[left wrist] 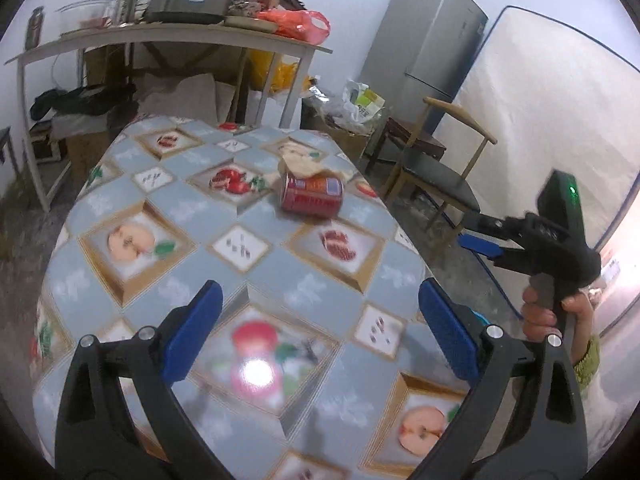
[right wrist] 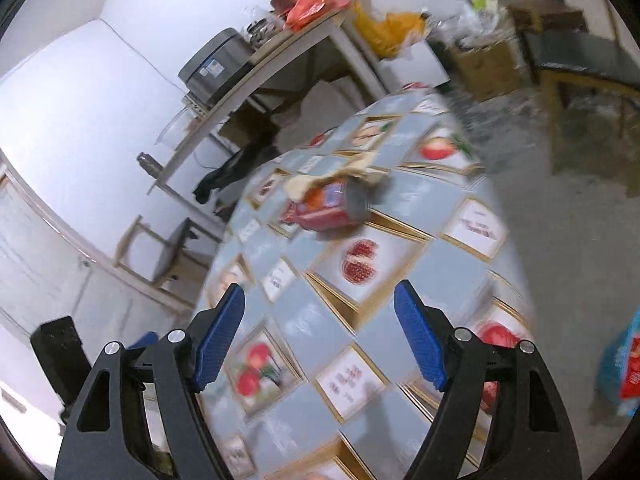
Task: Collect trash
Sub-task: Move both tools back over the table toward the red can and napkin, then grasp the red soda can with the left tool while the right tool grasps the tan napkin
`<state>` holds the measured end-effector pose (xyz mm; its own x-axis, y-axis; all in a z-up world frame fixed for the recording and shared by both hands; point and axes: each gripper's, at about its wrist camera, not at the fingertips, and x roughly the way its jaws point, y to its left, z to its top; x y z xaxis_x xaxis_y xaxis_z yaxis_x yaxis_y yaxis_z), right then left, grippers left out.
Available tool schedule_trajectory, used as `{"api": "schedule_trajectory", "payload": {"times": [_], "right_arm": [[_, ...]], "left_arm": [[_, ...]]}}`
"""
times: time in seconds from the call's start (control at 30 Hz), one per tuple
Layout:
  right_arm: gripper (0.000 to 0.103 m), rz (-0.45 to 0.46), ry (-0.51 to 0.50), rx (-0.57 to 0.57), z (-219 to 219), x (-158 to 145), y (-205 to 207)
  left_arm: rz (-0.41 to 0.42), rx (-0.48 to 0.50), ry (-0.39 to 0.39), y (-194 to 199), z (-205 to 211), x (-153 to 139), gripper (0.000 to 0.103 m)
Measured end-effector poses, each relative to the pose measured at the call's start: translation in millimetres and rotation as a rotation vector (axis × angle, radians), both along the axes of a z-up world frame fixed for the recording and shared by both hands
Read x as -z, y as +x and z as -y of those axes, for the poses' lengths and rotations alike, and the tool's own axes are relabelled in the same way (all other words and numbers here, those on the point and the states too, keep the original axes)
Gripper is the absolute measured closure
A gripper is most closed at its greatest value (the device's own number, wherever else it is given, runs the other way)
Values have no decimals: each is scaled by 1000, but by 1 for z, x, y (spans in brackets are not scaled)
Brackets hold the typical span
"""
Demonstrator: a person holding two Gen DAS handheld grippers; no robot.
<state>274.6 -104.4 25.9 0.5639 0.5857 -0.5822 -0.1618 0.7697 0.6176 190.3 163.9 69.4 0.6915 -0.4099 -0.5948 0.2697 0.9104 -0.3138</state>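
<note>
White walls (left wrist: 360, 0), grey fridge (left wrist: 432, 36)

The right wrist view is smeared by motion, so the can (right wrist: 332, 210) label cannot be read and the crumpled paper (right wrist: 320, 178) over its top hides that end. In the left wrist view a glare spot (left wrist: 256, 374) washes out part of the counter (left wrist: 224, 240), and the bag (right wrist: 622, 372) is cut off by the picture's edge.

The tablecloth (left wrist: 224, 240) is grey-blue with gold-edged squares that show red and peach fruit. The can (left wrist: 312, 196) on it is red with a bit of orange and blue. Both grippers have blue pads (left wrist: 196, 332) on black arms.
</note>
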Motion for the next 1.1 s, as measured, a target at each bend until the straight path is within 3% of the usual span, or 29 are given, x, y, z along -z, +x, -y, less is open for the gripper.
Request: {"api": "schedule_trajectory", "payload": {"times": [0.3,0.53,0.6,0.73,0.9,1.1], "right_arm": [[54,-121,127,-43,-32,31,106],[62,-205,141,-46,-48,69,170],[64,-228,168,-57,-50,78,177],[67,-263,236,-100,-56,90,179],[68,-291,256,-156,-68,97,168],[69,-282,235,-142,-62,92,149]], "left_arm": [[-51,148,-6,134,20,29,9],[-140,202,-39,213,42,69,9],[-169,213,-72,223,45,78,9],[-215,224,-111,230,48,90,22],[-232,264,-157,211,51,93,23],[-173,254,-65,183,50,83,23]]}}
